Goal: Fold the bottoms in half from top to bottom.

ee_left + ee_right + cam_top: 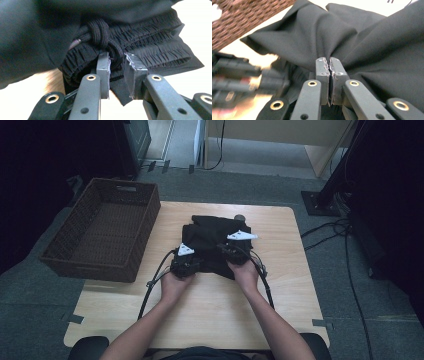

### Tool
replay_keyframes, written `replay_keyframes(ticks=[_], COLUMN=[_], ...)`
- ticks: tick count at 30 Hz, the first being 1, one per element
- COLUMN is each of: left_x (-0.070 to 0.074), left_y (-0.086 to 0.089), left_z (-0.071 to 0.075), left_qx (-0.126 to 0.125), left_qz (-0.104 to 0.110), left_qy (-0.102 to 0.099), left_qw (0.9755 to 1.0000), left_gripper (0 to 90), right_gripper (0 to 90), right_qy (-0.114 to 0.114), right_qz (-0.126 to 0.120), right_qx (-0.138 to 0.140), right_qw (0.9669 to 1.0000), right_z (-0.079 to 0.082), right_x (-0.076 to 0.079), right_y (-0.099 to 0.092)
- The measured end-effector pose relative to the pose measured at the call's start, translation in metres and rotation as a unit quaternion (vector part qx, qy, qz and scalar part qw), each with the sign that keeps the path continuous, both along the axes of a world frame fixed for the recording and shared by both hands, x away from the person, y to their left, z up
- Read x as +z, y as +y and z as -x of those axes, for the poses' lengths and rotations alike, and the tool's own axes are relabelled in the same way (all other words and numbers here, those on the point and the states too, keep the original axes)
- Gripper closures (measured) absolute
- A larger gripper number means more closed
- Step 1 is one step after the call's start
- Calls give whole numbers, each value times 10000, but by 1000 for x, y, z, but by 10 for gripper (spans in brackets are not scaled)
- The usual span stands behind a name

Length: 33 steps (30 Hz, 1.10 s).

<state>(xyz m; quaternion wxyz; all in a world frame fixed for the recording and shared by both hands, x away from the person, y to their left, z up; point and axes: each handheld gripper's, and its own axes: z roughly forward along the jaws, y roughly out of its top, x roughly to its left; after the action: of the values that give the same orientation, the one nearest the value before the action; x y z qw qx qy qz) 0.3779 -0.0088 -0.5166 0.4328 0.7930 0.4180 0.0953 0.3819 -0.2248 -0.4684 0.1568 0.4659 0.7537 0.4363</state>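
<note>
- The black garment point(212, 242) lies bunched at the middle of the bench point(210, 320), toward its far half; from the high view its folds merge into one dark mass and no detail can be made out.
- The left gripper view brings out the gathered elastic waistband point(155, 47) and the knotted drawstring point(100, 33); the garment's top runs out of frame there.
- The left gripper point(186, 262) sits at the garment's near-left edge; its jaws stand a little apart with the cord and waistband between them; whether they press on it I cannot tell.
- The right gripper point(329, 68) has its jaws pinched tight on a fold of the cloth, which puckers around them.
- The wicker basket point(102, 227) stands at the bench's left; in the right gripper view only a blurred corner of it shows.
</note>
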Motion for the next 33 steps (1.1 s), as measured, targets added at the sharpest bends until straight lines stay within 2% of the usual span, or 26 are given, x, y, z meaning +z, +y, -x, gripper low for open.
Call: replay_keyframes(ticks=[2,3,6,7,9,10,11,15,16,17,18,20,21,22,23,24,26,27,28,31,33], left_x=[0,0,0,0,0,0,0,1,1,2,2,5,7,9,12,18,25,25,32,40,51], left_y=[0,0,1,1,1,1,1,1,1,1,1,2,3,4,5,10,16,16,23,29,35], left_z=[0,0,0,0,0,0,0,1,1,1,1,3,3,5,6,8,9,9,11,11,7], left_qx=[-18,-5,-11,-11,6,-10,-21,-27,-27,-13,-13,24,4,-11,-47,-76,-59,-59,-46,-49,-18], left_qz=[-21,-13,-20,-20,29,24,28,13,13,19,19,98,135,137,96,108,154,154,221,196,159], left_qy=[-6,-10,-9,-9,27,37,43,39,39,31,31,89,96,68,46,27,5,5,-41,-108,-159], left_qw=[10000,10000,10000,10000,10000,10000,10000,10000,10000,10000,10000,9999,9999,9999,9999,9999,9999,9999,9997,9997,9997], left_gripper=[738,739,738,737,731,729,723,704,701,698,694,693,697,697,701,705,706,705,705,698,688], right_gripper=[874,870,838,797,774,707,686,679,679,676,674,671,670,670,670,680,690,696,697,686,680], right_qy=[38,86,79,162,209,293,277,-100,-100,-329,-449,-491,-516,-516,-535,-409,-169,-26,13,24,36], right_qz=[-57,-209,-87,24,64,-49,-131,-363,-363,-320,-274,-237,-174,-174,-133,-72,-17,-32,-9,146,163], right_qx=[-9,-14,-3,-6,-16,-19,-32,-63,-63,-95,-124,-165,-272,-272,-306,-343,-293,-252,-212,-111,-50], right_qw=[10000,9997,9999,9999,9998,9996,9995,9993,9993,9989,9985,9984,9981,9981,9980,9985,9994,9997,9998,9998,9998], right_z=[6,18,32,34,35,35,35,36,36,32,28,23,12,12,7,-1,-6,-6,-4,6,12], right_x=[-3,-8,-16,-20,-23,-24,-22,4,4,17,21,24,23,23,21,13,2,-3,-9,-21,-26], right_y=[-2,-6,-8,-8,-10,-14,-16,-22,-22,-22,-22,-22,-22,-22,-21,-18,-13,-11,-8,-2,-2])
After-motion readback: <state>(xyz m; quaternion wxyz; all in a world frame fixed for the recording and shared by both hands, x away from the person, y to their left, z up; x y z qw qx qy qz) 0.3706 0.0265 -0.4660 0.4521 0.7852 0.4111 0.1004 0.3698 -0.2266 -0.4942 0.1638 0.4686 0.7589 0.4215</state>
